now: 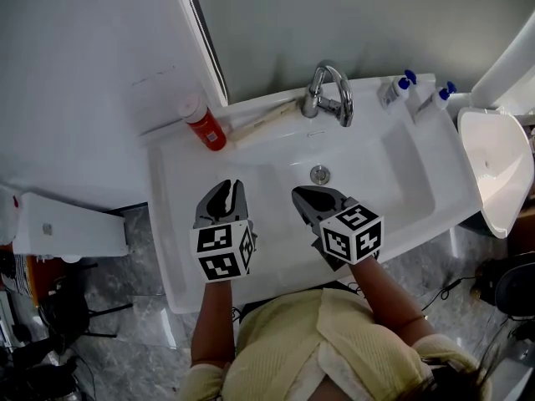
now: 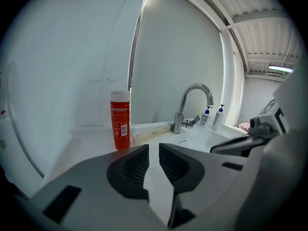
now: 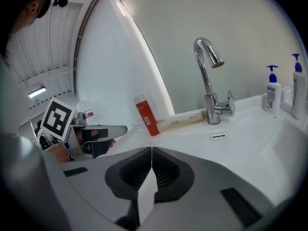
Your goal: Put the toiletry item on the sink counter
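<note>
A red bottle with a white cap (image 1: 206, 124) (image 2: 120, 121) (image 3: 146, 113) stands upright on the white sink counter (image 1: 171, 153) at the back left. A cream tube (image 1: 266, 122) (image 2: 151, 131) (image 3: 180, 121) lies on the ledge between it and the faucet (image 1: 328, 94). My left gripper (image 1: 226, 188) (image 2: 154, 146) hovers over the basin's left half, jaws a narrow gap apart with nothing between them. My right gripper (image 1: 303, 194) (image 3: 151, 149) hovers beside it over the basin's middle, its jaws touching and empty. Both point toward the back wall.
Two white pump bottles with blue tops (image 1: 397, 88) (image 1: 440, 97) stand at the counter's back right. A mirror edge (image 1: 201, 32) rises behind the red bottle. A white bowl-shaped fixture (image 1: 493, 170) stands right of the sink, a white box (image 1: 67, 224) left of it.
</note>
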Demonstrator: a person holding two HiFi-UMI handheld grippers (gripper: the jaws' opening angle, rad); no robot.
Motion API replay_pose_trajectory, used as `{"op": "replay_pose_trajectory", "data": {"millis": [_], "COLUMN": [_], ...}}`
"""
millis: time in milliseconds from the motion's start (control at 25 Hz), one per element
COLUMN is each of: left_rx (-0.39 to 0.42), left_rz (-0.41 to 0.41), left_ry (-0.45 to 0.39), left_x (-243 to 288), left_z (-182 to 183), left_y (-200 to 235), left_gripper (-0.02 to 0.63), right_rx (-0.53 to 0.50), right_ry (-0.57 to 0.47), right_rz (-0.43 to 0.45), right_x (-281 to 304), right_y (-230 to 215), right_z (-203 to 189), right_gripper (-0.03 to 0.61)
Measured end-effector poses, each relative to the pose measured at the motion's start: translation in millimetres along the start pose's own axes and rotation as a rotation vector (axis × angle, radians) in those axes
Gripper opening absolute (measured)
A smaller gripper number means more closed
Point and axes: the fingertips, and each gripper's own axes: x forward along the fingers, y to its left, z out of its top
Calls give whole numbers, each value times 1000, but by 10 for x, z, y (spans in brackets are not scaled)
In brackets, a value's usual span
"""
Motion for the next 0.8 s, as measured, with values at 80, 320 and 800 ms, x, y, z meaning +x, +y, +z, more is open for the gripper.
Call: {"op": "replay_pose_trajectory", "data": {"millis": [80, 320, 800], "left_rx": [-8, -38, -34], "left_rz": [-8, -35, -34], "left_ry": [13, 12, 32], "left_x": [-26, -118, -207], "left_z": [-56, -183, -375], "left_y": [-4, -45, -122], "left_gripper": [91, 70, 51], "right_rx": [-3, -17, -34], "right_ry": [-2, -13, -4], "right_rz": [-8, -38, -90], "right_x": [-1, -15, -83], "right_y": [1, -14, -61], "right_z": [6, -1, -61], "right_gripper": [28, 28, 28]}}
